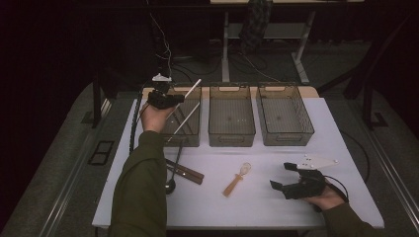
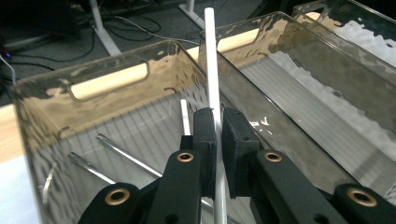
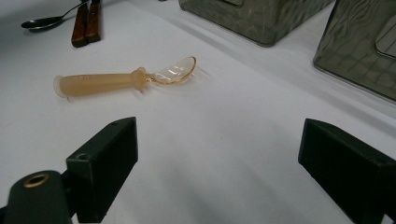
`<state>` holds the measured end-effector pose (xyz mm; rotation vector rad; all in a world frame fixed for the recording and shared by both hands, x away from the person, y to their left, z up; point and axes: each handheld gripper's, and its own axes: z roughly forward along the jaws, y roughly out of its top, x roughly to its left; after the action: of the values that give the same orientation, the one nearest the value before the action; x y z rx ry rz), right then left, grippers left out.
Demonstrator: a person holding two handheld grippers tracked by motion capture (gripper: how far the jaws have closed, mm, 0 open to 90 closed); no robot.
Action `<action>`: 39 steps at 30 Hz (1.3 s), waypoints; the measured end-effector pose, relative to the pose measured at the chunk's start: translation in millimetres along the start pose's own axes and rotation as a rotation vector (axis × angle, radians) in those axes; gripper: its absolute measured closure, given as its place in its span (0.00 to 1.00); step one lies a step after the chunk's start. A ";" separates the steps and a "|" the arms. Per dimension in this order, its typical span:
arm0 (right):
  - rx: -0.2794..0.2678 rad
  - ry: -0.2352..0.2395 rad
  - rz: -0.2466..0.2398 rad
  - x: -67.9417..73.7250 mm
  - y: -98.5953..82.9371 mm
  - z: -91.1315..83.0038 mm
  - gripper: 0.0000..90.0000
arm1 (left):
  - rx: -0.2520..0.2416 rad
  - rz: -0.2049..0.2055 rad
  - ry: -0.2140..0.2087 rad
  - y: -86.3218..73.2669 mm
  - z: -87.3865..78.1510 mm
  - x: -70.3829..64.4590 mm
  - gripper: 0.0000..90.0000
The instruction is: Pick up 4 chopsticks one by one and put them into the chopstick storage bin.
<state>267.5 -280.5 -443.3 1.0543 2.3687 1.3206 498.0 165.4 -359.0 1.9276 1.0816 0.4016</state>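
From the high view, my left gripper is raised over the leftmost of three clear bins at the far edge of the white table. Its jaws are closed on a thin white stick that slants up and to the right. A second pale stick leans in the same bin. My right gripper rests low near the table's front right, jaws spread, holding nothing. An amber spoon lies on the table between my two arms, and brown-handled cutlery lies beside my left sleeve.

In the left gripper view, my left gripper pinches the white stick narrowly between its pads, the stick running upright past the bin's rim. Thin metal rods, possibly utensil handles, lie on the bin floor; the ripple of the plastic makes them hard to name.

In the right gripper view, my right gripper stands wide open above bare table. The amber spoon lies ahead, apart from the jaws, bowl pointing right.
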 end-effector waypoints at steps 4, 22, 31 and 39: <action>0.004 -0.003 0.002 -0.2 -0.7 0.0 0.13 | 0.010 -0.006 0.019 -2.9 9.3 2.1 0.93; 0.008 -0.005 0.002 0.1 -1.8 -1.5 0.13 | 0.076 -0.067 0.045 -15.4 26.3 9.9 0.92; 0.009 -0.007 0.001 -0.2 -1.9 -1.2 0.13 | 0.075 -0.071 0.070 -18.0 25.4 10.9 0.81; 0.009 -0.007 -0.001 -0.1 -1.6 -0.5 0.13 | 0.038 -0.075 0.017 -12.7 7.5 3.5 0.68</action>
<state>266.5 -281.5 -444.3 1.0579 2.3727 1.3048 497.9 167.4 -374.0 1.9133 1.1765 0.3585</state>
